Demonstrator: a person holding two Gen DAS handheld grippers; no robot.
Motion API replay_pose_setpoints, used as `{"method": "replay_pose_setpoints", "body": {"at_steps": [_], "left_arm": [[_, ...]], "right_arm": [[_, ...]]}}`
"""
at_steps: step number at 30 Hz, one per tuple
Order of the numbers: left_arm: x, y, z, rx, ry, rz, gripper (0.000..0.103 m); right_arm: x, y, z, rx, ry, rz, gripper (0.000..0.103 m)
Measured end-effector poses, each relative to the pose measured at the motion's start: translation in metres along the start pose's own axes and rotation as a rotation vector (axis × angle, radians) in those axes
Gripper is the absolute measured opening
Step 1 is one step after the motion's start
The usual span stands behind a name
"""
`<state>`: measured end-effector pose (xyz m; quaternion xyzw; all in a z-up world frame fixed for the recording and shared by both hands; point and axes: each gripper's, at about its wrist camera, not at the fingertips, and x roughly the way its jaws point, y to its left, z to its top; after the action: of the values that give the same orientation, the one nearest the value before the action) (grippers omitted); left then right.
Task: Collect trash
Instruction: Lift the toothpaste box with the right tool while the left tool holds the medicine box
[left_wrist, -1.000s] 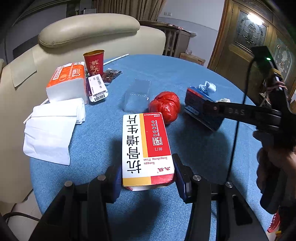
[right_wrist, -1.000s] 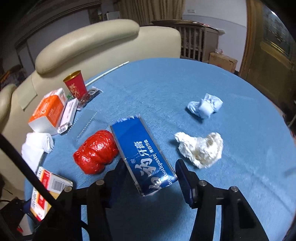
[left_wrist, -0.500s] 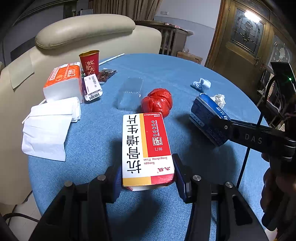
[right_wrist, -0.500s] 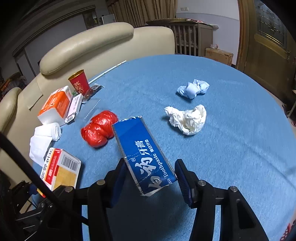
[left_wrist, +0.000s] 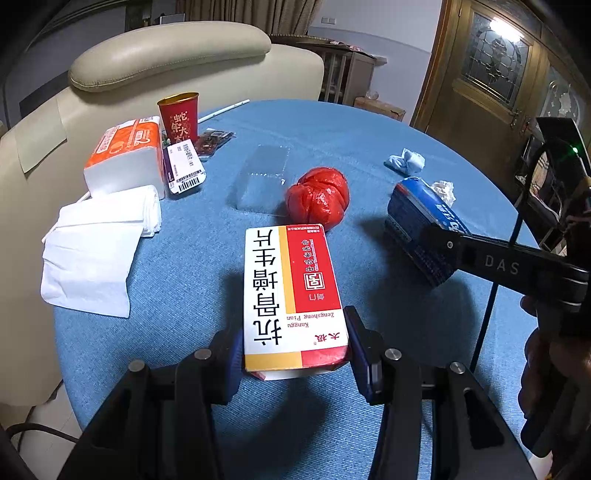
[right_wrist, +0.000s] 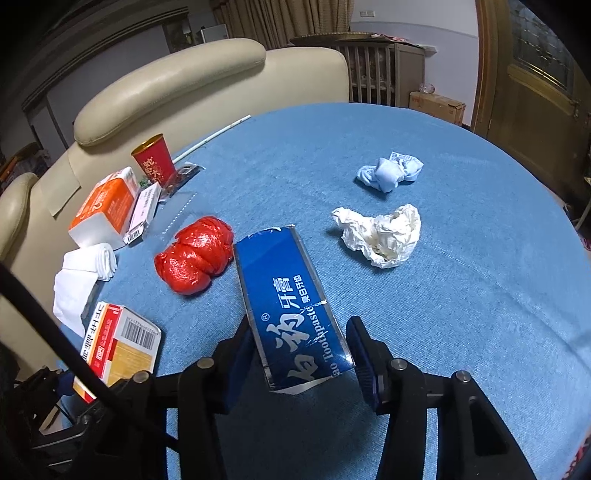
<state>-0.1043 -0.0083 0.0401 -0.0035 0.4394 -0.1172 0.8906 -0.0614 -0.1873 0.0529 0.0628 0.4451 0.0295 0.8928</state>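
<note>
Left wrist view: the round table (left_wrist: 369, 155) with its blue cloth fills most of the frame, a cream sofa (left_wrist: 173, 55) behind it. On the cloth lie a white folded cloth (left_wrist: 96, 240), an orange-and-white tissue pack (left_wrist: 125, 155), a crumpled red bag (left_wrist: 319, 194), a clear plastic tray (left_wrist: 262, 177) and a red paper cup (left_wrist: 179, 116). The left gripper (left_wrist: 293, 354) pinches the near end of the red-and-white medicine box (left_wrist: 291, 291); both pads press its long sides, and the box reaches away from the fingers, lifted off the cloth with its shadow below.

In the right wrist view the right gripper (right_wrist: 301, 354) carries the blue toothpaste box (right_wrist: 291, 306), tilted between the fingers. Its jaws have just been closing; the left pad lies against the box's edge and the right pad meets its near corner, so the box is clamped at its near end, the rest pointing toward the red bag. Beyond, well apart from the fingers, lie a crumpled white tissue (right_wrist: 380, 236) and a smaller wad of pale blue paper (right_wrist: 388, 173).
</note>
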Motion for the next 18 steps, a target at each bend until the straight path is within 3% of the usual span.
{"method": "replay_pose_setpoints", "body": {"at_steps": [18], "left_arm": [[-0.017, -0.021, -0.003, 0.043, -0.025, -0.023, 0.05]], "right_arm": [[-0.074, -0.036, -0.051, 0.202, -0.096, 0.068, 0.052]]}}
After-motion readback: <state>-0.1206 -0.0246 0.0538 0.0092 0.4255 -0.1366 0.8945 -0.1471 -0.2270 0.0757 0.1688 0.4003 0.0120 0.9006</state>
